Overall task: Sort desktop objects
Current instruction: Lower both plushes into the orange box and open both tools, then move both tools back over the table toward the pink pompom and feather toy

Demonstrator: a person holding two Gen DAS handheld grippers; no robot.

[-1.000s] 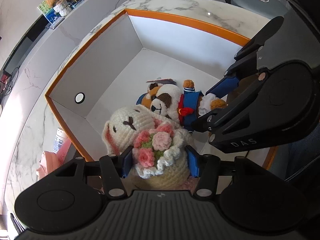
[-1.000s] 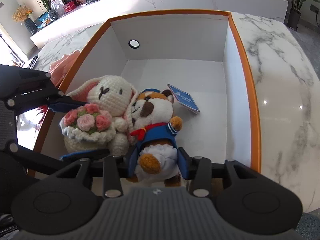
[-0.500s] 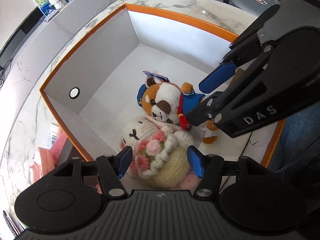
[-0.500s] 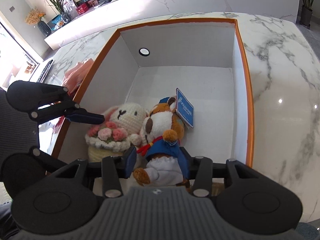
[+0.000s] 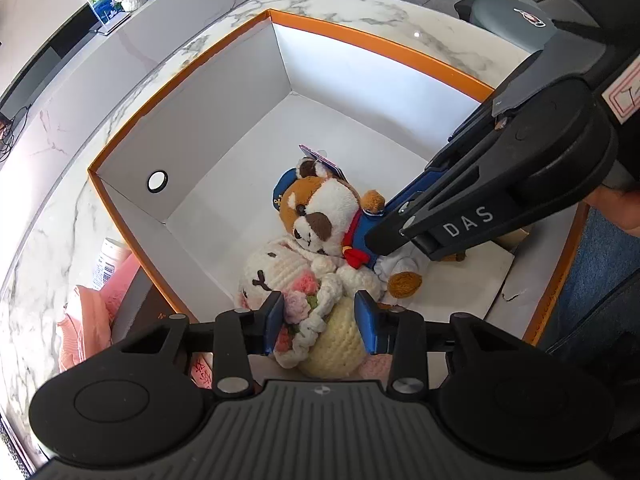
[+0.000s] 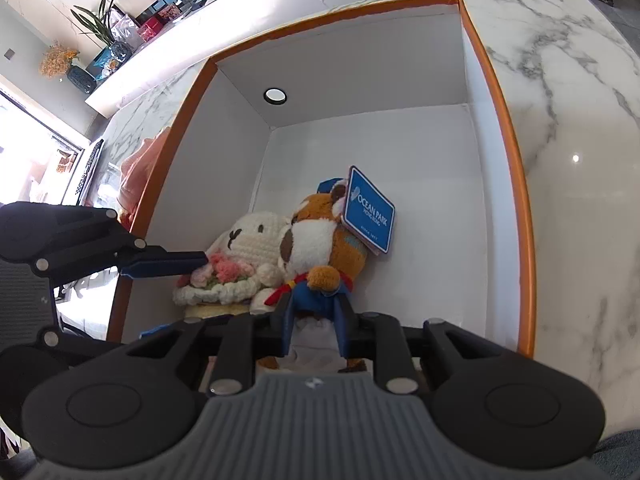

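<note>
- Left wrist view: inside the orange-rimmed white box on the marble table, a crocheted rabbit with its flower basket lies on the floor in the near corner, leaning against a plush dog in a sailor suit. The left tool straddles the rabbit's basket, its jaws closing; the blue pads sit at the basket's sides, though whether they press cannot be told. The right tool reaches in across the dog's blue jacket.
- Left wrist view, outside the box: a pink cloth and a small container lie on the table just beside the wall, seemingly unsorted.
- Right wrist view: the right tool is closing, its pads tight against the dog's lower body, white fabric between them. A blue hang tag stands at the dog's ear. The left tool lies along the rabbit's flowers.
- Judgement: both toys sit in the box; that part looks done, pending release, with table items left.
</note>
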